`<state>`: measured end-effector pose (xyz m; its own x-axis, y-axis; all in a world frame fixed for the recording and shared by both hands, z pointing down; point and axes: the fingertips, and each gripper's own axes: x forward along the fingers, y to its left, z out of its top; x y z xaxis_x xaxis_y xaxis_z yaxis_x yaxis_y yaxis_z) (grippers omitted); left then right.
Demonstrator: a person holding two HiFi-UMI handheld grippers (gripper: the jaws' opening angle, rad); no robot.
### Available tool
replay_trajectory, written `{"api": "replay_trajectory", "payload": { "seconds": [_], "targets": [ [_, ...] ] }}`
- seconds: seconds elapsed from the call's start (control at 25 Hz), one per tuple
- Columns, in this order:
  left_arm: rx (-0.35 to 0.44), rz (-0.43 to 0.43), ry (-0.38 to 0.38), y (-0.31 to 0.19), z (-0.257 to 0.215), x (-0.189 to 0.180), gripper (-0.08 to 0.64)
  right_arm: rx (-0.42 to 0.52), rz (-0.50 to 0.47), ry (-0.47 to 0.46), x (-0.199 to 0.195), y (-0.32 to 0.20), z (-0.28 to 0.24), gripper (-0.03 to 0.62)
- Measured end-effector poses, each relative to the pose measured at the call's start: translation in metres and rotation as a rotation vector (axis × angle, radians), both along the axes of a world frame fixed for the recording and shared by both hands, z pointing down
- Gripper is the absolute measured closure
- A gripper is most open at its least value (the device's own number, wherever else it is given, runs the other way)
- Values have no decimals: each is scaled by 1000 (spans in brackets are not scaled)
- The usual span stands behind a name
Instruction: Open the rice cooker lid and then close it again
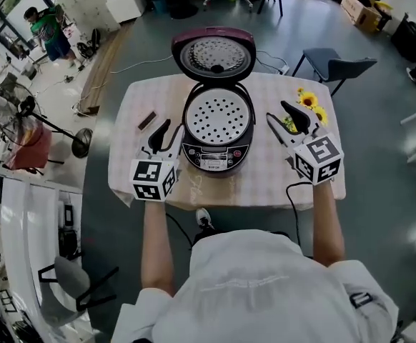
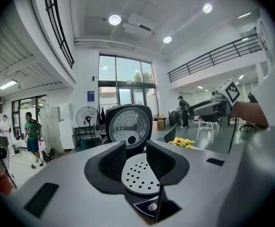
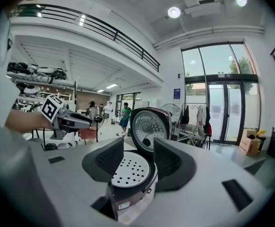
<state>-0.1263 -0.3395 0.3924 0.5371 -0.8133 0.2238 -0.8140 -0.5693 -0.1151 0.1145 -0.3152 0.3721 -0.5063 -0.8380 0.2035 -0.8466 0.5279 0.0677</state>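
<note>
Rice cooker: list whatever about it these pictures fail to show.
- What lies under the perforated tray: the tray covers the whole opening in all three views.
- Control panel print: too small to read in the head view; only partly visible, low down and blurred, in both gripper views.
- Lid outer face: turned away from all three cameras, so only its inner side shows.

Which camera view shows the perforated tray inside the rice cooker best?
The head view: the whole round perforated tray is seen from above. Both gripper views show it only partly, low and slanted.
</note>
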Motion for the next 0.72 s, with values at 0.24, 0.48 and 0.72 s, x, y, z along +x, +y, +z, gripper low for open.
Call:
{"api": "replay_trajectory", "payload": {
  "seconds": [0.24,0.48,0.72],
  "targets": [
    [-18,118,23,-45,-7,-12,413,-31,124,19,-16,-19,-8,399],
    [-37,220,45,-77,-4,-16,413,-56,205,47,-33,-41,-13,399],
    [-65,323,57,-101,9,-9,413,-73,256,126,-40,-61,-12,384]
  ]
}}
